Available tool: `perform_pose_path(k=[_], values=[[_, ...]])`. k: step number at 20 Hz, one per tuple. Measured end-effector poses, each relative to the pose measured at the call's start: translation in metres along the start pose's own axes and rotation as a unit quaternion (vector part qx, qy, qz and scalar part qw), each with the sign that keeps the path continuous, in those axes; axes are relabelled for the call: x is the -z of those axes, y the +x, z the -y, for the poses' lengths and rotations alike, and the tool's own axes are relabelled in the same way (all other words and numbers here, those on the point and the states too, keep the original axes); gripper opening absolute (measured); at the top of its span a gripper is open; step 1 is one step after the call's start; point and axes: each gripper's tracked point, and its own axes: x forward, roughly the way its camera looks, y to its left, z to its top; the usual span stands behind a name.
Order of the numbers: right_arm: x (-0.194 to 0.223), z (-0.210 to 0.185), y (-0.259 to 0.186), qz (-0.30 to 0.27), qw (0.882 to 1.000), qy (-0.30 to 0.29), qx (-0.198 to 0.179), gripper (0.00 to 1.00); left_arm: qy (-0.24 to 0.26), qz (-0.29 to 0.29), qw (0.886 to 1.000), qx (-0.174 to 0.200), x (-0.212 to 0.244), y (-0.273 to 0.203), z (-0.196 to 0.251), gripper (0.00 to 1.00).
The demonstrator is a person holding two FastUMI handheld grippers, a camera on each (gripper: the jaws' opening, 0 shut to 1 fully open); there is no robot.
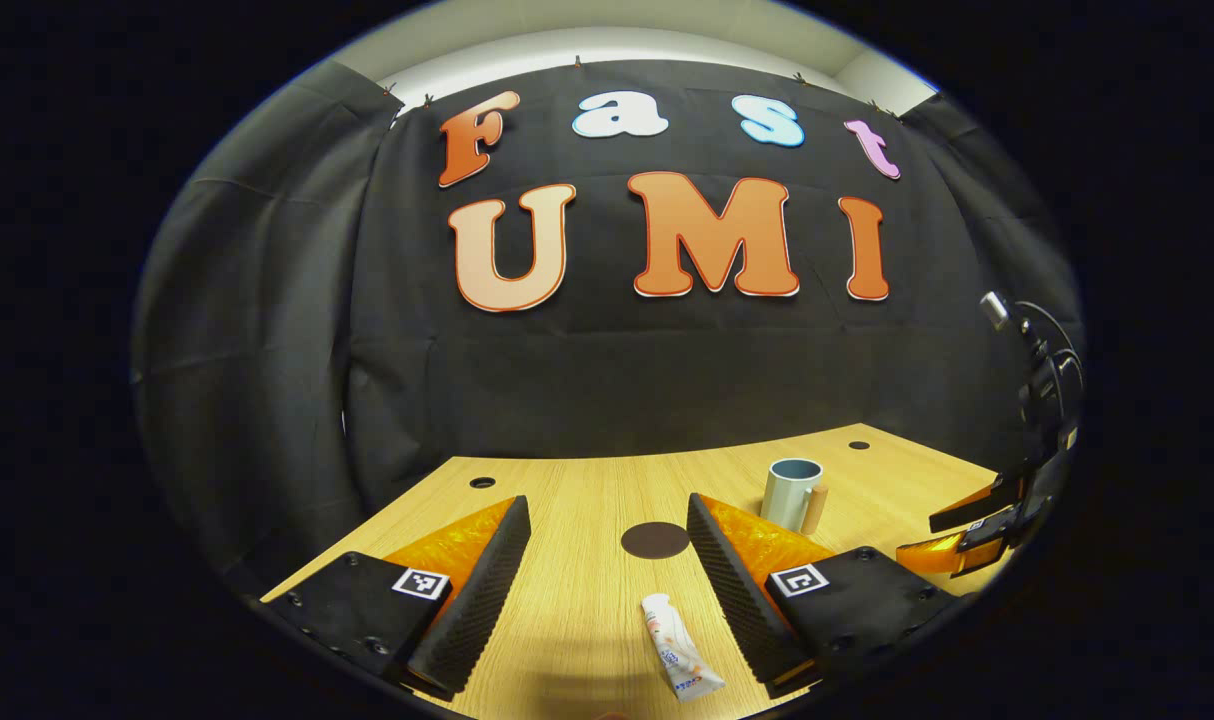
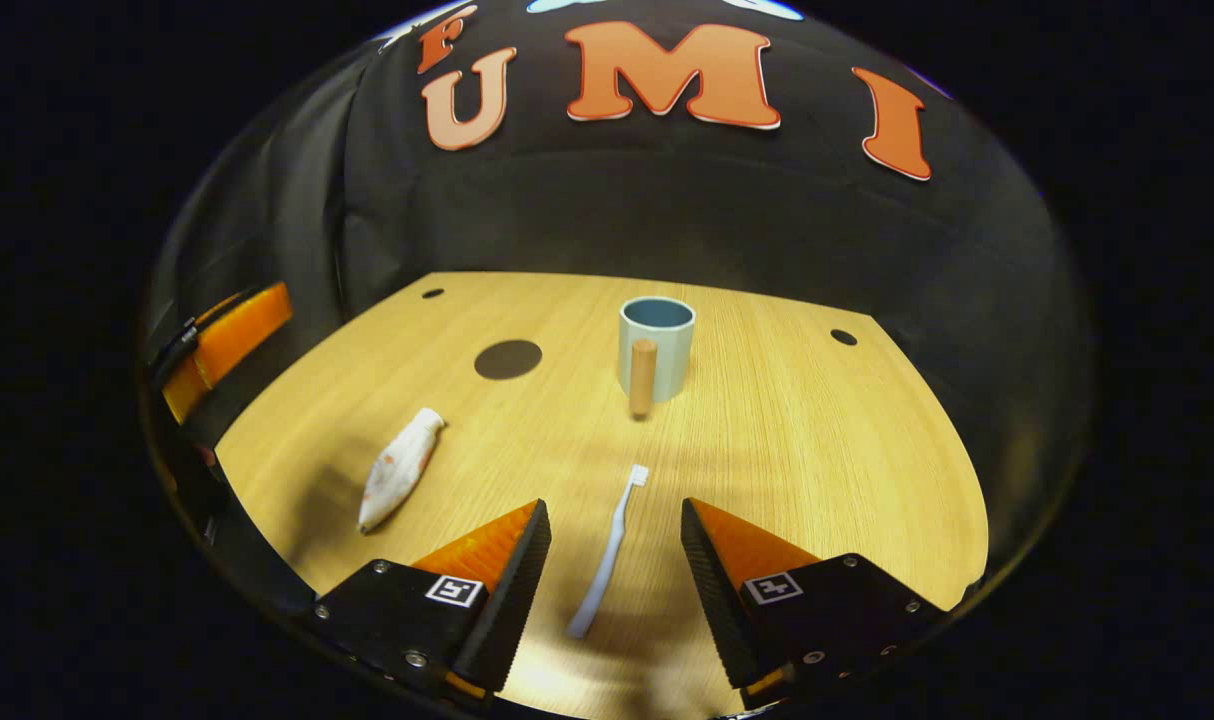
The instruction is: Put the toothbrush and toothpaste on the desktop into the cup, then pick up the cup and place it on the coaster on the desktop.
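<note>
The right gripper (image 2: 615,545) hovers with its jaws apart and empty, and the toothbrush (image 2: 608,553) lies flat on the counter (image 2: 817,450) between them, its long axis running away toward the cup (image 2: 657,345), bristle end farther off. The left gripper (image 1: 607,575), jaws also apart and empty, has the toothpaste tube (image 1: 679,645) lying just inside its right jaw, the dark coaster (image 1: 655,540) ahead. The right gripper looks better lined up for a first grasp.

The table (image 2: 787,450) looks like smooth light wood with fine lines, the cup (image 2: 657,345) looks smooth with a wooden handle, the toothbrush (image 2: 607,555) looks like plastic, and the finger pads (image 2: 517,590) are bumpy black.
</note>
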Motion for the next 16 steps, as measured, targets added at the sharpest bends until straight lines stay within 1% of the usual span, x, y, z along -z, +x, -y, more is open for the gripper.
perform_pose_path(k=[3,4,5,7,8,10,11,12,14,16], values=[[0.013,0.005,0.012,-0.034,0.999,-0.003,0.012,0.77,0.003,-0.017,1.000,0.003,0.010,0.003,0.001,1.00],[0.015,0.005,0.016,-0.045,0.999,0.000,0.012,0.67,0.004,-0.023,1.000,0.004,0.015,0.004,0.003,1.00],[0.017,0.005,0.023,-0.054,0.998,0.004,0.013,0.69,0.005,-0.027,1.000,0.004,0.017,0.005,0.004,1.00],[0.022,0.002,0.032,-0.075,0.997,0.011,0.010,0.66,0.006,-0.049,0.999,0.011,0.028,0.011,0.009,1.00],[0.023,-0.001,0.034,-0.086,0.996,0.016,0.004,0.63,0.007,-0.065,0.998,0.013,0.035,0.014,0.011,1.00],[0.027,-0.007,0.040,-0.106,0.994,0.024,-0.008,0.59,0.005,-0.102,0.995,0.015,0.053,0.021,0.013,1.00],[0.029,-0.010,0.044,-0.115,0.993,0.024,-0.013,0.58,0.002,-0.118,0.993,0.018,0.061,0.025,0.016,1.00],[0.031,-0.012,0.046,-0.123,0.992,0.025,-0.014,0.53,-0.002,-0.132,0.991,0.021,0.068,0.027,0.018,1.00],[0.036,-0.011,0.049,-0.142,0.990,0.026,-0.011,0.47,-0.009,-0.160,0.987,0.027,0.079,0.028,0.019,1.00],[0.044,-0.010,0.052,-0.166,0.985,0.035,0.001,0.42,-0.011,-0.192,0.981,0.034,0.094,0.033,0.026,1.00]])
